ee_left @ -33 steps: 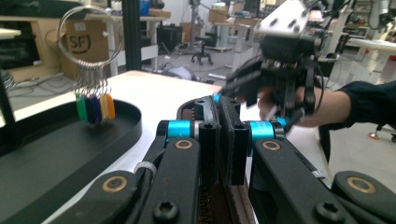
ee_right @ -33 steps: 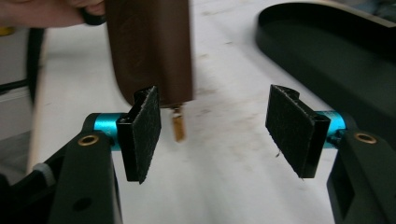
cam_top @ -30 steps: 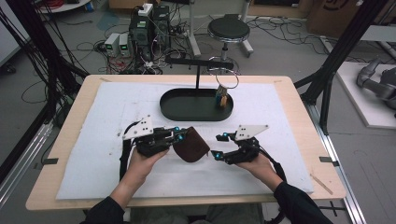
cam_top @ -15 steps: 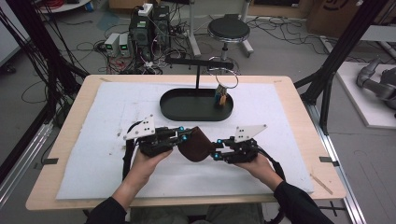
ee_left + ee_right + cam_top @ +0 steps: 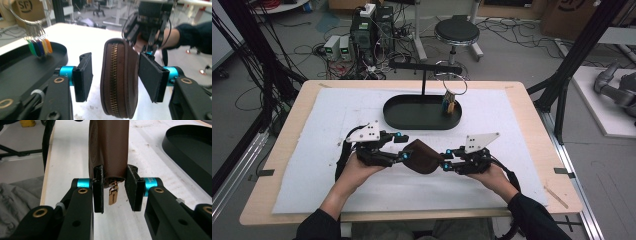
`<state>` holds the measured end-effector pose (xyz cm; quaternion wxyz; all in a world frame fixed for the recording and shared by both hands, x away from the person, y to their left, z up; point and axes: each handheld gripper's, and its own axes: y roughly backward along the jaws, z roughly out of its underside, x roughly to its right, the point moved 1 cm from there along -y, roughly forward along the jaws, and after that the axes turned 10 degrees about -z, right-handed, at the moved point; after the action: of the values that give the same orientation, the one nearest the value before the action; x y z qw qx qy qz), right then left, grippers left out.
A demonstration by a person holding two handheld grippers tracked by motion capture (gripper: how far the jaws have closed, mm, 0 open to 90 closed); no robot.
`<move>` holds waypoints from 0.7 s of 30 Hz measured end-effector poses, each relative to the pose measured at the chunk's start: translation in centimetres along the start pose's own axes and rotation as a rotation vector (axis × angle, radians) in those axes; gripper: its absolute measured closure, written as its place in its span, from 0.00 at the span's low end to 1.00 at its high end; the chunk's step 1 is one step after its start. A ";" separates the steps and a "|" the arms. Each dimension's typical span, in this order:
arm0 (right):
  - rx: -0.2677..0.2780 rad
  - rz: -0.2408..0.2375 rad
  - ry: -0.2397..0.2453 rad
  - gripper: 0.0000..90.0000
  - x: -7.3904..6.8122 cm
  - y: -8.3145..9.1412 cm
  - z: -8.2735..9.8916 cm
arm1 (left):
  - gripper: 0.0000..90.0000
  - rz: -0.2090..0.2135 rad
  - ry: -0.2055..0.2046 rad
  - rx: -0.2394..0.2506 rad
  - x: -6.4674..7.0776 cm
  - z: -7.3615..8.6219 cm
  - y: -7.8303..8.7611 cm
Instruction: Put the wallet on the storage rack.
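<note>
Right gripper (image 5: 115, 191) jaws just closing, clamped on brown zip pouch (image 5: 422, 156) at pull-tab end, taking over hold. Left gripper (image 5: 117, 78) jaws just opening, pads off pouch sides, letting go. Pouch above bench (image 5: 522, 125), on edge: brown fabric, brass zipper (image 5: 113, 82), gold tab (image 5: 113, 195). Beyond: black tray (image 5: 412, 119), key rings (image 5: 449, 104).

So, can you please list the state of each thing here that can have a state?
Brown zip pouch: zipped shut, standing on edge between both grippers.
Zip pull: hanging down at the pouch end.
Left gripper: open, jaws just opened, one pad touching the pouch, the other apart.
Right gripper: shut on the pouch end, jaws just closed in.
Key ring with coloured tags: hanging from the stand over the black tray.
</note>
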<state>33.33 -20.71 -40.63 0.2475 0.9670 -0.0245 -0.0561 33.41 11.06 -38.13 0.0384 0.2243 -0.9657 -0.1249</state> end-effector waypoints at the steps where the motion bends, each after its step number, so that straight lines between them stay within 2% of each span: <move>1: -0.006 -0.003 0.004 0.79 0.0 0.0 -0.1 | 0.47 0.013 0.003 -0.021 0.0 0.0 -0.1; 4: -0.018 -0.017 0.005 0.79 -0.2 -0.1 -0.1 | 0.43 0.024 0.014 -0.067 -0.1 0.2 -0.7; 7: -0.039 -0.029 0.017 0.79 -0.4 -0.2 -0.1 | 0.46 0.058 0.026 -0.102 -0.2 0.5 -1.1; 10: -0.058 -0.025 0.033 0.79 -0.3 -0.1 -0.2 | 0.64 0.099 -0.002 -0.113 0.0 0.6 -1.1; 11: -0.056 -0.029 0.032 0.79 -0.2 -0.1 -0.2 | 0.65 0.099 -0.006 -0.111 0.0 0.6 -1.1; 14: -0.051 -0.024 0.036 0.79 -0.2 0.1 -0.3 | 0.69 0.100 -0.001 -0.101 0.0 0.7 -1.0; 16: -0.046 -0.013 0.045 0.78 -0.3 0.2 -0.4 | 0.71 0.102 0.009 -0.076 -0.1 0.8 -1.0; 18: -0.025 -0.009 0.039 0.77 -0.3 0.4 -0.5 | 0.72 0.101 0.023 -0.031 -0.1 1.1 -0.9; 21: 0.027 0.026 0.044 0.71 -0.2 1.0 -0.7 | 0.74 0.093 0.059 0.041 -0.1 1.5 -0.7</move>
<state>33.19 -21.22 -39.53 0.2354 0.9709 -0.0323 -0.0315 33.66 10.80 -39.73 0.0679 0.1837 -0.9759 -0.0966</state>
